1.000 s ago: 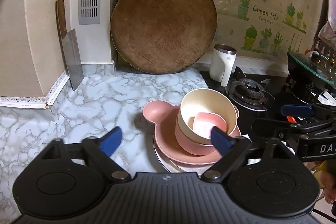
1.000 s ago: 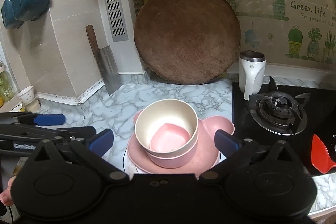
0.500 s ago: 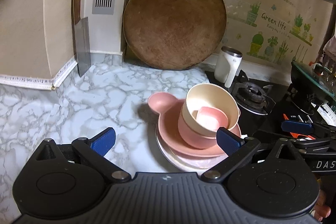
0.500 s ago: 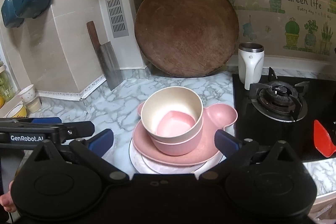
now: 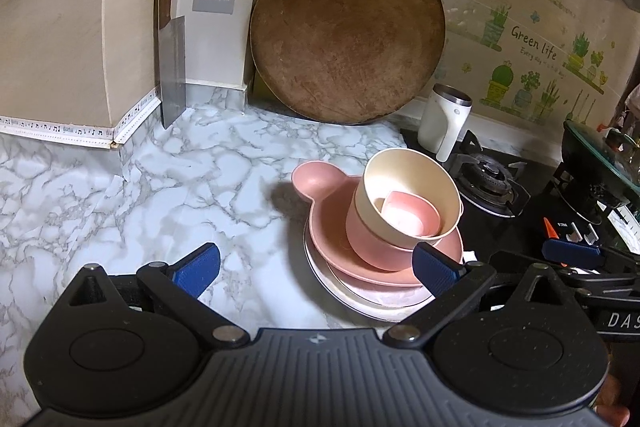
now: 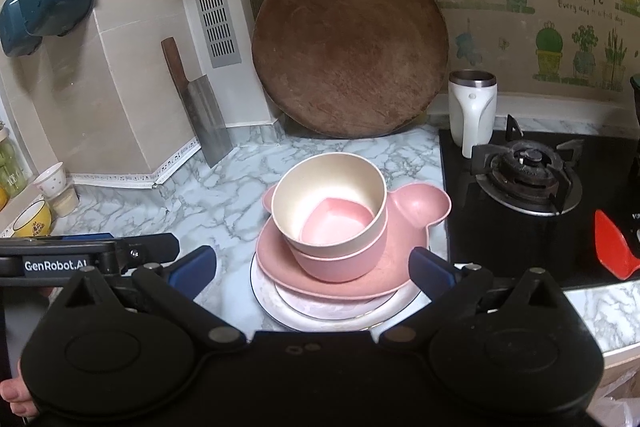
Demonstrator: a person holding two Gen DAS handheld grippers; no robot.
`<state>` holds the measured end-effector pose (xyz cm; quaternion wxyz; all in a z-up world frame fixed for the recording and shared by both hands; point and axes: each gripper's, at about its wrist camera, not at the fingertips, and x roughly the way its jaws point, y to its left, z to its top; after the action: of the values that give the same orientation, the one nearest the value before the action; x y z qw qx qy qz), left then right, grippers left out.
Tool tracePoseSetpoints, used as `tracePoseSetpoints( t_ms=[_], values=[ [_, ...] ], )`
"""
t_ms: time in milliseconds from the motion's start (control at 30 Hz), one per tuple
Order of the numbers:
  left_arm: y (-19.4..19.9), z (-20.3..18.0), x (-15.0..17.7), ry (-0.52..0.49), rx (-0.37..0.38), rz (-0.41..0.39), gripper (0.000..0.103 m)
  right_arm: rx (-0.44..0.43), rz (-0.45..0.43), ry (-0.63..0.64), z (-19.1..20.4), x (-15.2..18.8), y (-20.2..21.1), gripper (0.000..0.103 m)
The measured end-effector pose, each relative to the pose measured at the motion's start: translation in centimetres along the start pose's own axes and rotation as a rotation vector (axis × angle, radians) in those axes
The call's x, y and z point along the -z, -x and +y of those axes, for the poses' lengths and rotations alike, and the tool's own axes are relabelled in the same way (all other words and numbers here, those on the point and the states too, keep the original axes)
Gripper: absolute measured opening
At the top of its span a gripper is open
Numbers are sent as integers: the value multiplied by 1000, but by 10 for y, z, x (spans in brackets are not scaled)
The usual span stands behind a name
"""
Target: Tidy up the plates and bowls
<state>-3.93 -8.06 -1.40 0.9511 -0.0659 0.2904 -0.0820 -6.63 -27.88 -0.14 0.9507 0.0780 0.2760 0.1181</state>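
A stack of dishes stands on the marble counter. At the bottom is a white plate [image 6: 280, 311] [image 5: 360, 301], on it a pink eared plate [image 6: 416, 211] [image 5: 316, 183]. On that sits a pink bowl [image 6: 340, 263] [image 5: 368, 247], holding a cream bowl [image 6: 312, 183] [image 5: 404, 171] with a small pink dish [image 6: 336, 227] [image 5: 408, 215] inside. My left gripper [image 5: 316, 267] is open and empty, left of and before the stack. My right gripper [image 6: 312, 269] is open and empty, its fingers either side of the stack's near edge.
A round wooden board [image 6: 350, 47] and a yellow board lean on the back wall. A cleaver [image 6: 200, 107] leans at the left. A white mug [image 6: 472, 111] and gas burner [image 6: 528, 167] are at the right, with a red utensil [image 6: 612, 251]. Small cups [image 6: 52, 183] stand far left.
Both grippers have drawn back and risen slightly, so the stack sits lower and nearer in both views. The left view has turned a little to the right. The dishes have not moved.
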Motion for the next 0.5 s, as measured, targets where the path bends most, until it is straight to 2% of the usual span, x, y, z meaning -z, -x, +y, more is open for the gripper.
tracePoseSetpoints(
  t_ms=[500],
  values=[
    [6, -4, -3, -12, -43, -32, 103, 37, -42, 12, 1, -2, 5, 103]
  ],
)
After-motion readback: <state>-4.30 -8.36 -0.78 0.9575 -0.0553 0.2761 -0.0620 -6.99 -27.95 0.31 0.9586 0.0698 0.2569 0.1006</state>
